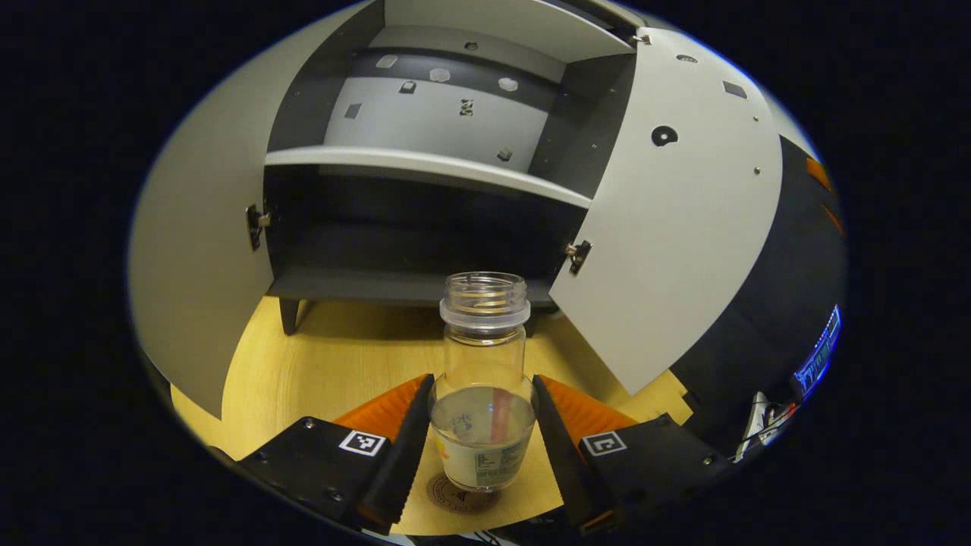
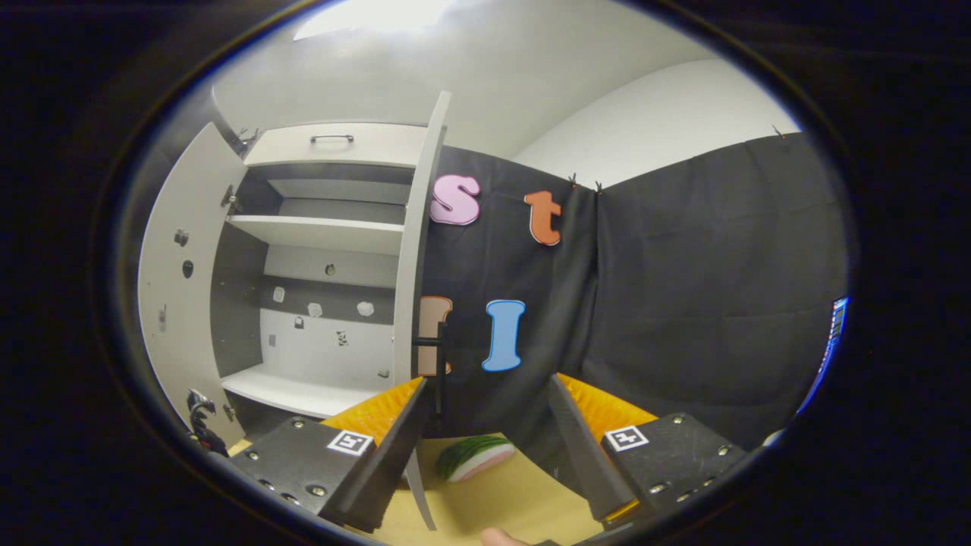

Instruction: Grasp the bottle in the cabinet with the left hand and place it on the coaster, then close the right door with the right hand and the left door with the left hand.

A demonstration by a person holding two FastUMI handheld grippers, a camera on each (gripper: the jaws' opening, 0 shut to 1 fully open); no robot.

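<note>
Left gripper point(image 1: 482, 447): fingers either side of bottle point(image 1: 483, 379), close to its lower body; firm contact on both sides not confirmable. Bottle clear, uncapped, upright, part-filled w/ liquid, standing on round coaster point(image 1: 459, 494) on wooden table point(image 1: 334, 364). Cabinet point(image 1: 425, 163) behind it, both doors open; left door point(image 1: 201, 250) and right door point(image 1: 667, 220) swung wide, shelves bare.

Right gripper point(image 2: 485, 447): jaws apart, holding nothing, facing edge of right door point(image 2: 416, 250). Green-and-pink item point(image 2: 474, 457) lies on table between its fingers, farther off.

Bottle point(image 1: 482, 394) on coaster point(image 1: 463, 494), before cabinet point(image 1: 425, 174)
</note>
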